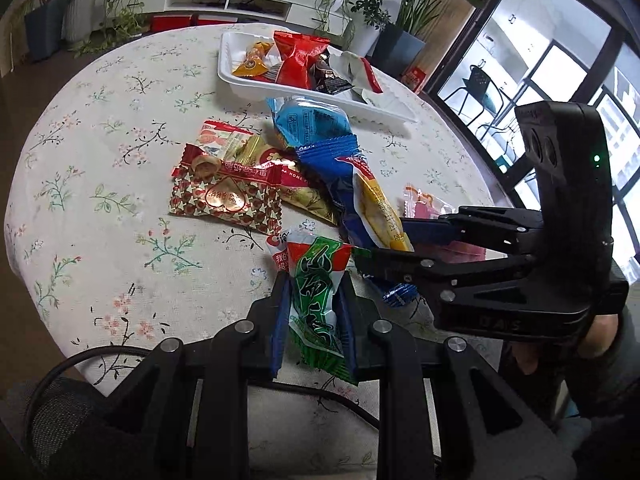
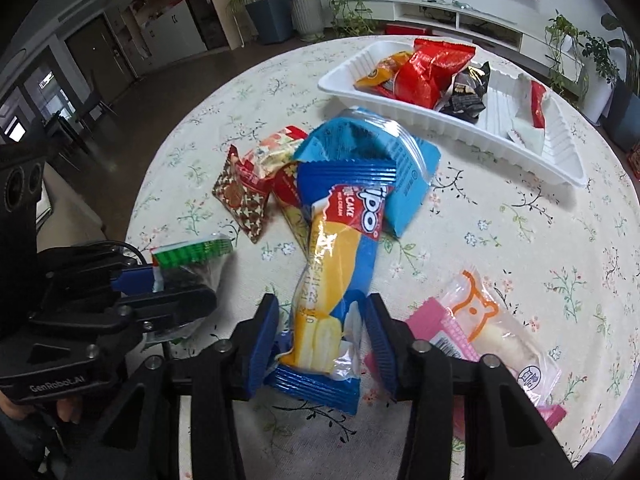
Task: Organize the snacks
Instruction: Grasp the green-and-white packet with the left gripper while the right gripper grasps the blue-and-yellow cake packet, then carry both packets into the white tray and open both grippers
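Observation:
My left gripper [image 1: 314, 300] is shut on a green and red snack packet [image 1: 316, 292], also seen in the right wrist view [image 2: 188, 264]. My right gripper [image 2: 320, 332] has its blue pads around the near end of a blue and yellow cake packet [image 2: 340, 248], pads touching its sides; the same packet shows in the left wrist view [image 1: 372, 208]. A white tray [image 2: 532, 148] at the far side holds several snacks, among them a red packet [image 2: 428, 68]. Loose snacks lie mid-table: a light blue packet [image 2: 384, 148] and a red star-patterned packet [image 1: 224, 196].
A pink and clear packet [image 2: 480, 328] lies right of my right gripper. The round table has a floral cloth [image 1: 100, 160]. Potted plants [image 2: 308, 4] and a white low cabinet [image 1: 228, 0] stand beyond the table. Windows are at the right in the left wrist view.

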A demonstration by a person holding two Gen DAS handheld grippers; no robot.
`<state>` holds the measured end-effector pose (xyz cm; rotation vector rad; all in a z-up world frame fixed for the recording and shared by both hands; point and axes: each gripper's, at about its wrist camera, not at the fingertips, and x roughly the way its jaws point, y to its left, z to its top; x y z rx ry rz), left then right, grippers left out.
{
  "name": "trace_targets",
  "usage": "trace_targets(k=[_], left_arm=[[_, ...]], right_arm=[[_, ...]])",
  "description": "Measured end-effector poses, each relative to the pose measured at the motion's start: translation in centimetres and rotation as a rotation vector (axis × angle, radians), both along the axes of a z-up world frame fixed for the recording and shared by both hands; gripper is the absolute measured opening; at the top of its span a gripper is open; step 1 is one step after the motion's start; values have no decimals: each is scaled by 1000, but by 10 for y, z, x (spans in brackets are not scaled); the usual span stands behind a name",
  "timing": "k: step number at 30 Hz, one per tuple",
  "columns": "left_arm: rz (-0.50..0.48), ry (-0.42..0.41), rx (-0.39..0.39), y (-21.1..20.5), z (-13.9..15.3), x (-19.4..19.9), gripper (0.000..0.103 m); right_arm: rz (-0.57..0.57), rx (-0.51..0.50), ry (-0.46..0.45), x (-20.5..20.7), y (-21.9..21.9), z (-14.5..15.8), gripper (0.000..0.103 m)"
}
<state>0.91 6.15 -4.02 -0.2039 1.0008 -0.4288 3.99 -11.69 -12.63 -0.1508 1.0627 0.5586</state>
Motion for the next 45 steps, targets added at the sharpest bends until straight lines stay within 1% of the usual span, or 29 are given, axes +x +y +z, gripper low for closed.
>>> trace_targets(k=[1,5,13,17,21,24,29,30,32,38,41,45], left_arm=[[1,3,-10,1,-1,-1,20],[4,9,-25,3,-2,-1,20],[15,14,-44,6,-1,0,20],[16,18,-70,7,0,1,20],[17,22,-97,10,3,2,20],[21,31,-141,15,7,6,20],[30,24,-182,27,22,17,20],[33,26,-199,31,25,21,20],[36,20,-209,37,33,30,20],[52,-42,-199,57,70,72,20],[46,-68,-185,62,88,101,20],[31,-85,-155,59,107,150,20]], right_arm=[[-1,6,6,1,-1,-1,36],[-13,56,30,2,-8,-2,31],[-62,175,86,-1,-28,7,30],[-80,240,115,-7,-39,15,29],[-88,299,113,-15,-51,27,29],[-105,338,123,-18,-63,32,29],[-166,383,113,-11,-92,41,29],[-183,392,110,-8,-99,44,29],[-215,404,95,-2,-113,51,29],[-319,410,6,29,-156,83,29],[-353,416,-39,48,-171,103,29],[-380,418,-83,77,-175,123,29]])
